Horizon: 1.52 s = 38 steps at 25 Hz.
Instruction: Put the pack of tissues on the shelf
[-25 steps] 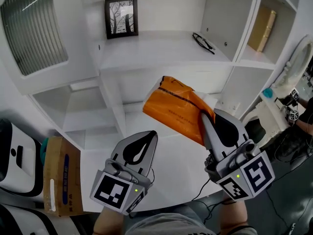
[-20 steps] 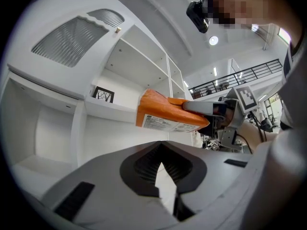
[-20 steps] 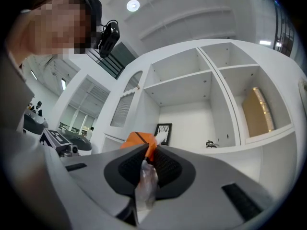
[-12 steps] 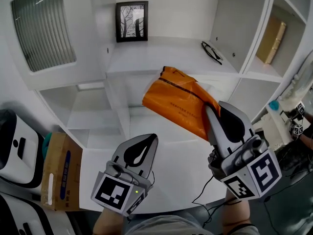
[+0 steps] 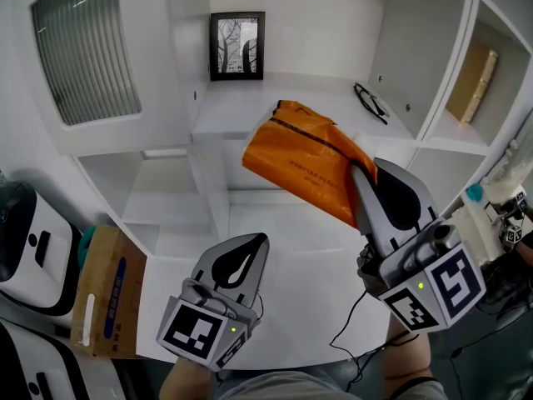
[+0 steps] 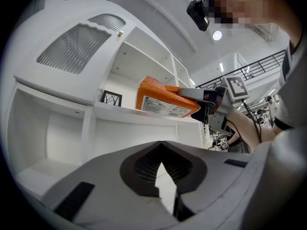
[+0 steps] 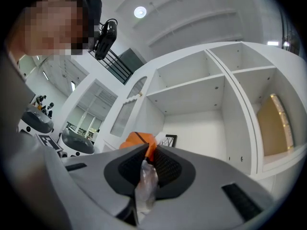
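One orange tissue pack (image 5: 304, 167), edge clamped in right tool (image 5: 356, 176), jutting ahead

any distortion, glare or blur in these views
Left and right gripper views: heavy fisheye, shelf lines bow, corners go black, a ceiling light blooms white. Head view: even soft light, milder bowing, pack of tissues sharp.

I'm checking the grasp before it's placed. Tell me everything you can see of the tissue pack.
The pack is orange soft plastic with dark print, a dark seam and a white label underneath. It hangs tilted in the air in front of the shelf. The right tool pinches its clear crimped end; nothing else visibly touches it.
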Tool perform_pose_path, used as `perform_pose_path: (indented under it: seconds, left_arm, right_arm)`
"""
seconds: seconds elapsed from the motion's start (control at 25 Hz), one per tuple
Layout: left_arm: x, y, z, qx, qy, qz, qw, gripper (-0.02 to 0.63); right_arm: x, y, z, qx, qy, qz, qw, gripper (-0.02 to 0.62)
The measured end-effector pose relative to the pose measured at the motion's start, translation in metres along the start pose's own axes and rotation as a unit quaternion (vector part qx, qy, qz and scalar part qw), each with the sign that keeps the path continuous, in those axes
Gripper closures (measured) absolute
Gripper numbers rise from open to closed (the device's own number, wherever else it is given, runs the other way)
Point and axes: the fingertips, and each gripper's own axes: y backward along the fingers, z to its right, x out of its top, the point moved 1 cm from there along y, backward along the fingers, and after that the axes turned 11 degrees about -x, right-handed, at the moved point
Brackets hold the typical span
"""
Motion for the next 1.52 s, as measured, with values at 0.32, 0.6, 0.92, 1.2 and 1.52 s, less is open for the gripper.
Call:
perform_pose_path:
  seconds: [0.32,0.6,0.92,1.2,1.52]
  left_arm:
    - [-0.011,0.009,0.003,0.014,-0.008,0.002,0.9999,0.581]
    - [-0.006,0.007,-0.01,0.032,-0.006,0.001,0.9995,0.581]
    - [-0.004,0.007,-0.017,0.046,-0.009,0.001,0.9989,0.581]
    - [-0.004,0.004,-0.022,0.054,-0.012,-0.004,0.9985,0.581]
    - [-0.004,0.001,-0.029,0.063,-0.009,-0.006,0.998,0.581]
  right_arm:
    - [0.005,-0.002,0.001,-0.002,0.017,0.02,1.0,0.546]
    - [0.008,-0.026,0.011,0.0,0.007,0.016,1.0,0.546]
    - [0.015,-0.045,0.021,-0.002,0.009,0.018,1.0,0.546]
    - [0.014,-0.061,0.027,-0.001,0.013,0.013,1.0,0.546]
    - [0.007,-0.078,0.033,0.005,0.003,0.001,1.0,0.545]
